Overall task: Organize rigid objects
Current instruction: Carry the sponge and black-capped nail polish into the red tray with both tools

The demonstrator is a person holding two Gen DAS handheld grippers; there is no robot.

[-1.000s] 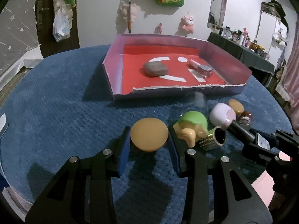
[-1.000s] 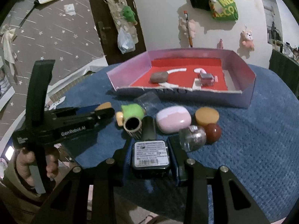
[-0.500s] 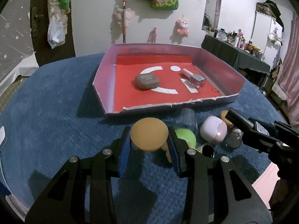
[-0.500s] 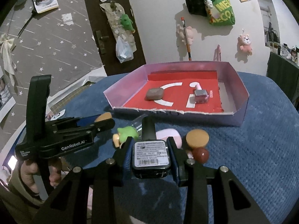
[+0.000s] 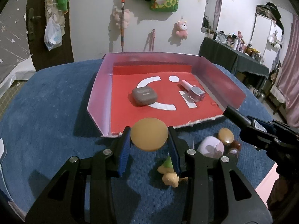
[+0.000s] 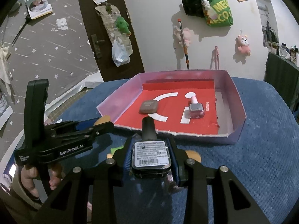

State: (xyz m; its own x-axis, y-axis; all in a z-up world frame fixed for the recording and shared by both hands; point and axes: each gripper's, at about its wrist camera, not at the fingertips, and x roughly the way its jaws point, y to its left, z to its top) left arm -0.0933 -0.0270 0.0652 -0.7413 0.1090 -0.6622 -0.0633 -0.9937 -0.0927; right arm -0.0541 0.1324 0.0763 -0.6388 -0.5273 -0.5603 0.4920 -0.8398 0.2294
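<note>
My left gripper [image 5: 149,141] is shut on a tan round disc [image 5: 149,136], held above the blue cloth just before the near edge of the pink tray [image 5: 99,85]. My right gripper [image 6: 151,158] is shut on a black bottle [image 6: 151,155] with a label on its base, also just short of the tray [image 6: 240,110]. On the tray's red floor lie a brown case [image 5: 144,96] and a pink nail polish bottle [image 5: 194,91]. The left gripper shows in the right wrist view [image 6: 104,123].
Loose items lie on the blue cloth [image 5: 46,112] right of my left gripper: a pink-white case [image 5: 211,146], a second tan disc [image 5: 226,135], a dark red ball [image 5: 236,145] and a green toy [image 5: 168,171]. The room's wall stands behind the tray.
Both grippers have risen and moved forward toward the tray with their objects. The loose items now lie below and behind the fingertips.
</note>
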